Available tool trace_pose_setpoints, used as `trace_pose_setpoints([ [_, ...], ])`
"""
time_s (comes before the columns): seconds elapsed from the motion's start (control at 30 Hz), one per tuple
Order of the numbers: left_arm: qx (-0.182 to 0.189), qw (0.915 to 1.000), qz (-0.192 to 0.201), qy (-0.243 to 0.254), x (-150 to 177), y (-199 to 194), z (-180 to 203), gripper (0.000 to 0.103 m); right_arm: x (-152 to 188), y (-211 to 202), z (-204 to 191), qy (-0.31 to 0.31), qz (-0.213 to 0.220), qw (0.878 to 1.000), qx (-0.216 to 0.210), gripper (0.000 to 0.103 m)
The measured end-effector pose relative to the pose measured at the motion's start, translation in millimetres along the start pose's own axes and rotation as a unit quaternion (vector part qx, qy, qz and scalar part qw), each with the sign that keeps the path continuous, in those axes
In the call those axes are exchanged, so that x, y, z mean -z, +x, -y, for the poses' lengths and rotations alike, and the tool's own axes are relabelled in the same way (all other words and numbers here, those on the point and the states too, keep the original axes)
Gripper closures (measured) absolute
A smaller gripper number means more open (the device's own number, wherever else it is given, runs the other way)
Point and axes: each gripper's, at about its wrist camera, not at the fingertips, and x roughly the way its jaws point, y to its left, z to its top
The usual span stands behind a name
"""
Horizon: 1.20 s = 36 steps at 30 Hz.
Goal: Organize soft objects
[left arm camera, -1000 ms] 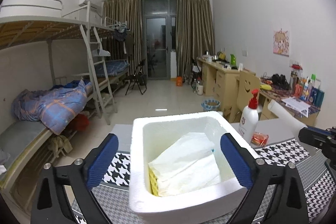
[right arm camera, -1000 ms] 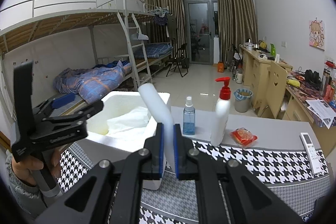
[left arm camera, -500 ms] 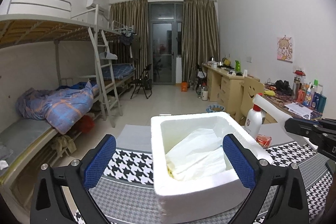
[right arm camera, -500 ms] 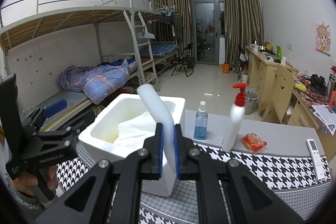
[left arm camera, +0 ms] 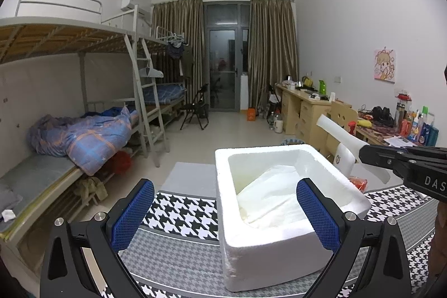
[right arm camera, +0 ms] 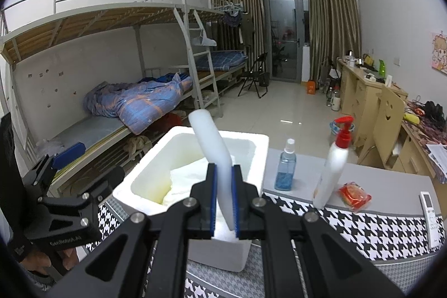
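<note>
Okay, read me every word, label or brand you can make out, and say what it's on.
"DAS", cut off by the frame edge: on the right gripper.
"GenRobot.AI": on the left gripper.
Round logo on the white pump bottle: too small.
Remote control buttons: too blurred.

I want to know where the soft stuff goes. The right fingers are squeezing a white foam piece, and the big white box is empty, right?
Not quite. The right gripper does squeeze the white foam piece, but the white box isn't empty: the left wrist view shows soft white packs inside.
</note>
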Motion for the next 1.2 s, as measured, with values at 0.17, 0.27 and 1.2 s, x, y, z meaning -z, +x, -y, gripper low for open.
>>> trace_pose_setpoints([
  [0.17, -0.007, 1.0000, 0.002, -0.003, 2, -4, -4, 0.001, -4, 12, -6, -0.013, -0.013, 1.000, -0.005, 0.091],
  [0.27, -0.018, 0.9998, 0.001, -0.003, 4, -5, -6, 0.001, -6, 19, -10, -0.016, -0.021, 1.000, -0.017, 0.091],
  [1.2, -0.010, 0.9999, 0.006, -0.007, 6, -18, -5, 0.001, -1, -6, 0, 0.000, 0.012, 1.000, -0.007, 0.022],
])
